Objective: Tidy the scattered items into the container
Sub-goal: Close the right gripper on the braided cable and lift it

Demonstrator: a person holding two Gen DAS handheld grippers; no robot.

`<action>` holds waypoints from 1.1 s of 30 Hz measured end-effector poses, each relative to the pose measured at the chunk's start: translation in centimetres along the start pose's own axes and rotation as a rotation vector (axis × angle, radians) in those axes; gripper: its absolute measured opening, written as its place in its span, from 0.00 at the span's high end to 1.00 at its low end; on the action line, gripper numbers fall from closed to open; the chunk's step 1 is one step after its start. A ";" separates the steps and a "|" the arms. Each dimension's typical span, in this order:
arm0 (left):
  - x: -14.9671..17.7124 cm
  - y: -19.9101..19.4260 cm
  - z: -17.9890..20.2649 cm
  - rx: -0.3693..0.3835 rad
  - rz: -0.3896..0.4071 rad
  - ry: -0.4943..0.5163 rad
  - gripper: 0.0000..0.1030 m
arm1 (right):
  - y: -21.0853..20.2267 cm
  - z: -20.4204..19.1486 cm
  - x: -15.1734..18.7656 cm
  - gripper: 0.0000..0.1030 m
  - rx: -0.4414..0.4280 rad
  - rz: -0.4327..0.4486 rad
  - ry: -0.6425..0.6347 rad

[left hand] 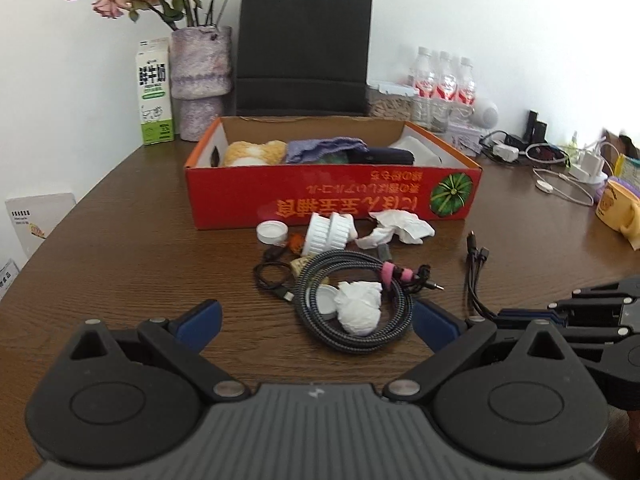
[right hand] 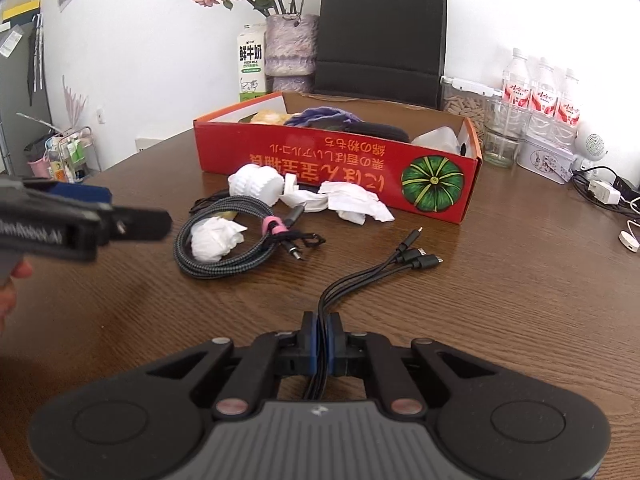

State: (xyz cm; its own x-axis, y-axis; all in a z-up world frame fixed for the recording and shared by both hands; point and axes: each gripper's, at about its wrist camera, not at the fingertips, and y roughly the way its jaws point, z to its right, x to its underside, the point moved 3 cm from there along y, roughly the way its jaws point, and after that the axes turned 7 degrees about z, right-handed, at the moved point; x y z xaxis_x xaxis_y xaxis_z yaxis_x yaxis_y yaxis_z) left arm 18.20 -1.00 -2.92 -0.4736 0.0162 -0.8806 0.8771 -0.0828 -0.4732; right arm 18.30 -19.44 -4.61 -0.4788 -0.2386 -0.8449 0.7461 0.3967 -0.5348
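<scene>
A red cardboard box point(left hand: 332, 194) point(right hand: 340, 160) stands on the brown table and holds cloth and plush items. In front of it lie a coiled braided cable point(left hand: 352, 300) point(right hand: 224, 248), crumpled tissues point(left hand: 360, 306) point(right hand: 216, 238), white bottle caps point(left hand: 328, 232) point(right hand: 256, 186) and a small black cable point(left hand: 272, 272). My left gripper point(left hand: 316, 320) is open, its blue pads on either side of the coiled cable. My right gripper point(right hand: 322, 340) is shut on a black multi-head charging cable point(right hand: 384, 268) point(left hand: 476, 276) that trails over the table.
A black paper bag point(left hand: 304, 44), a vase with dried roses point(left hand: 200, 80), a milk carton point(left hand: 154, 92) and water bottles point(left hand: 444, 80) stand behind the box. Chargers and white cords point(left hand: 560, 168) and a yellow mug point(left hand: 620, 208) lie to the right.
</scene>
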 end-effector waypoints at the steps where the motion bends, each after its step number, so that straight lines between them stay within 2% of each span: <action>1: 0.1 0.5 0.6 0.002 -0.009 0.022 0.00 | 0.1 0.1 0.0 0.96 0.001 0.000 0.001; 5: 0.4 2.6 2.3 0.002 -0.054 0.094 0.00 | 0.4 0.7 0.1 0.96 0.001 0.002 0.009; 10: 0.5 4.8 3.2 -0.019 -0.091 0.117 0.00 | 0.6 1.4 0.3 0.96 0.000 0.018 0.022; 15: 0.5 6.2 3.8 0.000 -0.129 0.129 0.00 | 0.9 1.5 0.2 0.96 -0.003 0.032 0.017; 20: 0.6 6.8 3.4 -0.013 -0.128 0.088 0.00 | 1.0 1.6 0.3 0.96 -0.010 0.042 0.015; 22: 0.6 6.7 3.1 -0.012 -0.122 0.065 0.11 | 1.0 1.6 0.3 0.96 -0.012 0.045 0.015; 26: 0.5 6.3 2.9 -0.016 -0.110 0.062 0.13 | 1.0 1.6 0.3 0.96 -0.013 0.046 0.017; 33: -0.1 4.3 2.6 -0.015 -0.041 0.051 0.14 | 0.9 1.8 0.2 0.96 0.000 0.060 0.035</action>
State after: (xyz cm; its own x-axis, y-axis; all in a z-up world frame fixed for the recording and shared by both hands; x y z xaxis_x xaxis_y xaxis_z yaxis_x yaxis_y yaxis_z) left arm 21.77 -3.99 -4.83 -0.5046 0.0705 -0.8605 0.8584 -0.0659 -0.5088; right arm 19.70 -20.78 -5.25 -0.4489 -0.1829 -0.8747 0.7740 0.4096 -0.4829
